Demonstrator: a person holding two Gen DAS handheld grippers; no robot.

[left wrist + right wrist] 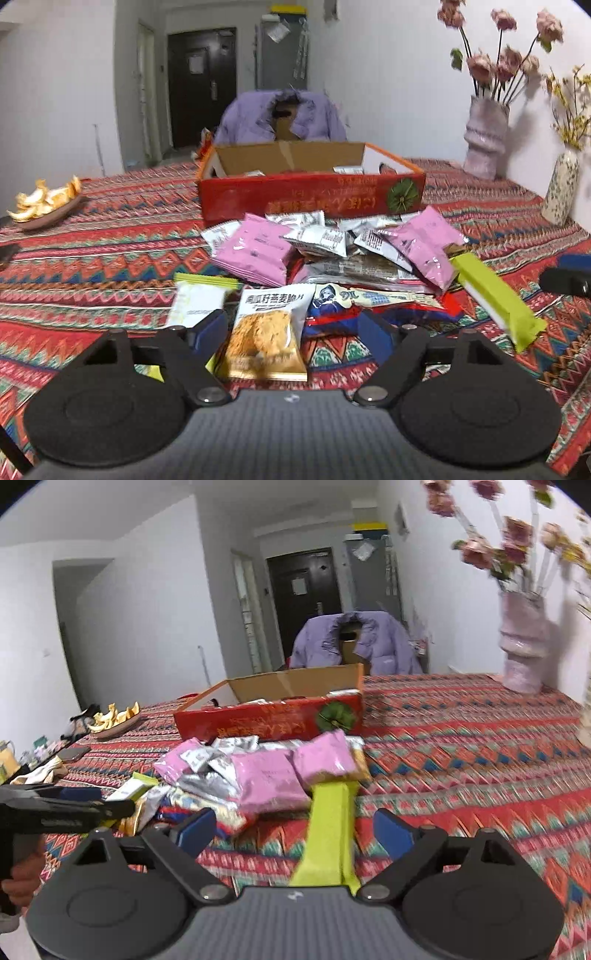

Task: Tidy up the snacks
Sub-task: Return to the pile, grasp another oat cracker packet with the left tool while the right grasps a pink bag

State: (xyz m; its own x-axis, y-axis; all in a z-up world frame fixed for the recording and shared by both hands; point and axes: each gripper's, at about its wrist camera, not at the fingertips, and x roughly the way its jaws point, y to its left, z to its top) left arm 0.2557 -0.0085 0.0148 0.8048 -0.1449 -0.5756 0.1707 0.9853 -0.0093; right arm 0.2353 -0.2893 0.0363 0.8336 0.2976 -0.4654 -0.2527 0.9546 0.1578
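Patterned red tablecloth (110, 266) runs under everything, out to a white-walled room beyond. Nearest, the right gripper (294, 829) stands wide open and holds nothing; a lime-green bar (327, 830) lies between its jaws, its long axis running straight ahead along the fingers, one end reaching back under the gripper body and the other pointing at the pile. Whether either pad touches the wrapper I cannot tell. The left gripper (293, 326) is likewise spread wide and empty, with an oat-crisp packet (267, 332) lying between its jaws, upright in view, and a blue-and-red wrapper (369, 306) just to the right of it.

Ahead of both tongs sits the snack heap (332, 251), pink and silver packets overlapping. Beyond that stands the red cardboard box (310, 194), open-topped, a few packets already inside.

By my judgement the right tongs are better placed for the green bar, which lies lengthwise between the jaws and could be pinched across its narrow width, then carried forward over the heap to the box.
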